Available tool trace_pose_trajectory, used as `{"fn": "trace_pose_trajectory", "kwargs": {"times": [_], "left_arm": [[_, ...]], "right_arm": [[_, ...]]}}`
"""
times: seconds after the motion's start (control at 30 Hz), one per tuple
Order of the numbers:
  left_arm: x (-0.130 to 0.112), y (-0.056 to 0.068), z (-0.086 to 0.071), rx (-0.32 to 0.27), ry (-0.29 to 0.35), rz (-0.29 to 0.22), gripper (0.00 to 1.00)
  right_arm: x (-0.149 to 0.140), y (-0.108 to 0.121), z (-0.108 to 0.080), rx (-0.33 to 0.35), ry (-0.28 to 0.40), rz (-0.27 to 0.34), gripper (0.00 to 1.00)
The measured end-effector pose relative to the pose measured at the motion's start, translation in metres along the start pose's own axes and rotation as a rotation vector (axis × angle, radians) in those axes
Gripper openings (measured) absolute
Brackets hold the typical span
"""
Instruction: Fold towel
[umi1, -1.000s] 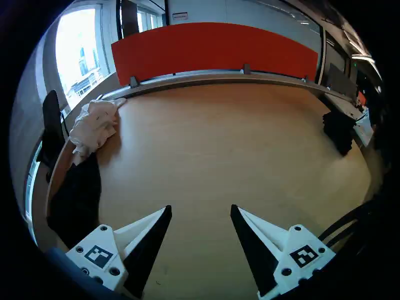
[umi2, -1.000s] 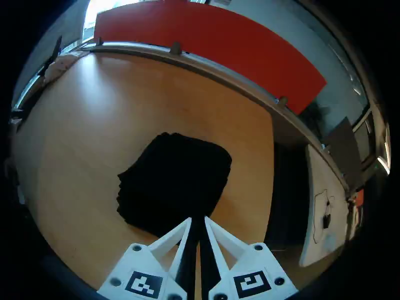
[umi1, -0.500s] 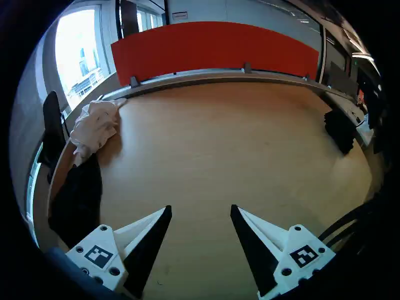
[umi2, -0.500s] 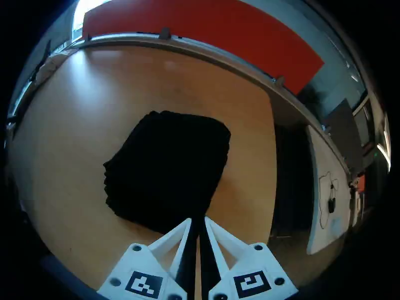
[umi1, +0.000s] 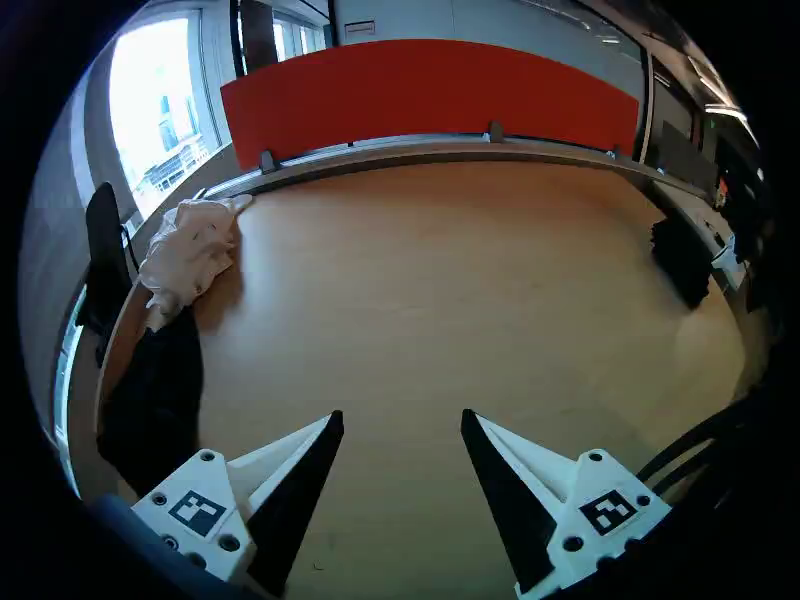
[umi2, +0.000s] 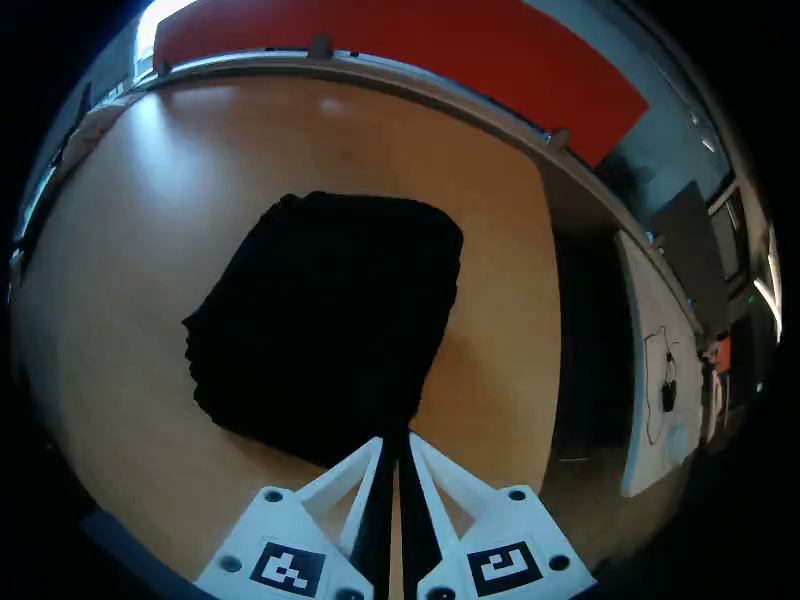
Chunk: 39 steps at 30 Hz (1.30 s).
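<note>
The right gripper (umi2: 398, 440), its fingers pressed together with no cloth visibly caught between them, closes in on the black towel stack (umi2: 330, 320). The stack looms larger and nearer in the right gripper view than it did a second ago, and the fingertips now hang over its near edge. The left gripper (umi1: 400, 414) has barely shifted and hovers spread wide and empty above the bare wooden table (umi1: 450, 280). Judging by this, one towel is folded and placed, and the next fold is not yet begun. On the table there is one black stack near the right end, one crumpled cream cloth (umi1: 190, 250) at the far left and one dark cloth (umi1: 150, 400) draped over the left edge just beside it. One red partition (umi1: 430, 95) runs along the back, and one dark chair (umi1: 105, 250) stands by the window.
</note>
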<state>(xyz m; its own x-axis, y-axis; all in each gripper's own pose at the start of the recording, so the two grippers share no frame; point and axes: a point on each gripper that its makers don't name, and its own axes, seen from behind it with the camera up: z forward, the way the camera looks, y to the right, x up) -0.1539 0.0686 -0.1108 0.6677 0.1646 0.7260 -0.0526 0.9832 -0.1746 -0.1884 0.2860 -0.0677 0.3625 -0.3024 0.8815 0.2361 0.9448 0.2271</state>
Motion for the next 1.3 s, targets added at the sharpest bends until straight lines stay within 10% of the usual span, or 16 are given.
{"fn": "trace_pose_trajectory", "kwargs": {"times": [1.3], "left_arm": [[-0.0090,-0.0039,-0.0060,0.011,-0.004,-0.007,0.87]], "right_arm": [[-0.0099,-0.0011,0.0069,-0.026,-0.025,0.030,0.05]]}}
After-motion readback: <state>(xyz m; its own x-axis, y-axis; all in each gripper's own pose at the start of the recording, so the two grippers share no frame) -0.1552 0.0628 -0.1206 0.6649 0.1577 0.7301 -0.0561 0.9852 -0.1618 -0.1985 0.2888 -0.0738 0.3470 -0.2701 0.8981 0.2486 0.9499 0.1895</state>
